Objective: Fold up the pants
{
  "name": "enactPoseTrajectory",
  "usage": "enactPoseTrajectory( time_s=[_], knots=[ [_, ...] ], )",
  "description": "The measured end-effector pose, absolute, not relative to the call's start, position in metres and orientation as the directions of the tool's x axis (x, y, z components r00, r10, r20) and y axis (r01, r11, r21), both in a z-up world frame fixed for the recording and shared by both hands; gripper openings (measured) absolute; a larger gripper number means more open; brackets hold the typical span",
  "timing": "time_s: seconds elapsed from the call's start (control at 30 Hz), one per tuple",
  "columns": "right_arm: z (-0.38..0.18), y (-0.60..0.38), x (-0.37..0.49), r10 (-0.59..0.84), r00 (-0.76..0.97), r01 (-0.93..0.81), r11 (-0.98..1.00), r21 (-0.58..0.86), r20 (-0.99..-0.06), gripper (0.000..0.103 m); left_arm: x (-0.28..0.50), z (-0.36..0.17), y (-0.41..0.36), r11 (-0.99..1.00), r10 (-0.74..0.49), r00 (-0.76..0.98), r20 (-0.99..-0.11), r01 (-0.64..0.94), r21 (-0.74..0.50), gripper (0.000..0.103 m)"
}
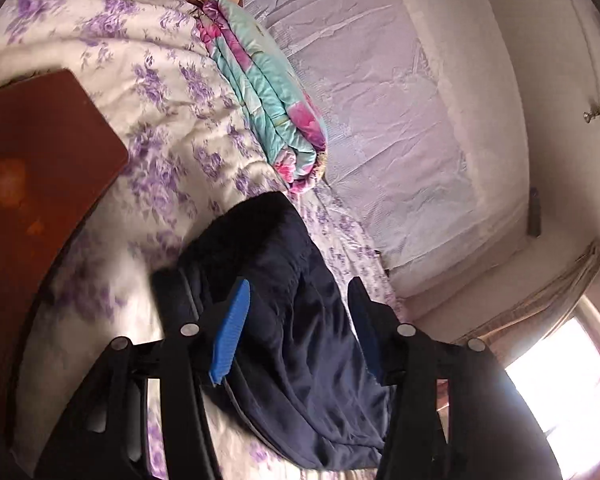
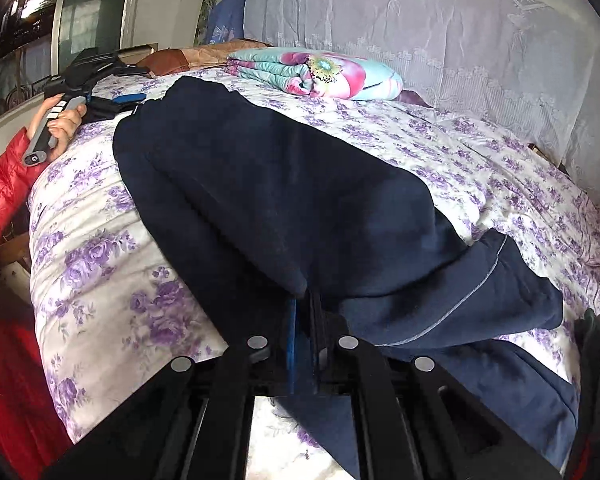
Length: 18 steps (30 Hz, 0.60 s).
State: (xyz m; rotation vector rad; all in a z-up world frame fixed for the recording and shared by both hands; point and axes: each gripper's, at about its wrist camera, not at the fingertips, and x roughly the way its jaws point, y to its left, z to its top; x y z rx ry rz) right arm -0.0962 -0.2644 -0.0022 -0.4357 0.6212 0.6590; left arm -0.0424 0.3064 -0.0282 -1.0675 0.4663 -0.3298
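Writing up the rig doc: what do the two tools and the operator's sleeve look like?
Both are black plastic with silver round pivot pins and ribbed blue pads: left tool, right tool. Seen from the right wrist, the left one's handle is grey with a dark end cap. Sleeve is red, quilted.

The right gripper has its jaws closed tight, pinching a fold of the navy pants. The left gripper has its jaws apart, not pressing on anything. A hand in a red sleeve holds its handle.
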Motion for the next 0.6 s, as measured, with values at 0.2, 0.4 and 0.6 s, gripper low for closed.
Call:
enactPoseTrajectory(
  time_s=[0.2,0.4,0.6],
  knots=[
    [-0.004,-0.266,-0.093,0.448,0.624,-0.679,0.716,-0.162,-0.640,0.006,-0.030,-0.006,0.271,0.572,-0.475,0.802,-0.362,-0.031,-0.820,0.059],
    [-0.001,-0.270,-0.094,0.465,0.627,-0.675,0.725,-0.138,-0.625,0.006,-0.003,-0.014,0.266,0.635,-0.372,0.745,-0.553,-0.230,-0.738,0.063],
    [-0.005,-0.271,-0.088,0.475,0.614,-0.677,0.728,-0.111,-0.631,0.006,0.003,-0.011,0.258,0.662,-0.316,0.742,-0.591,-0.273,-0.698,0.054]
  ],
)
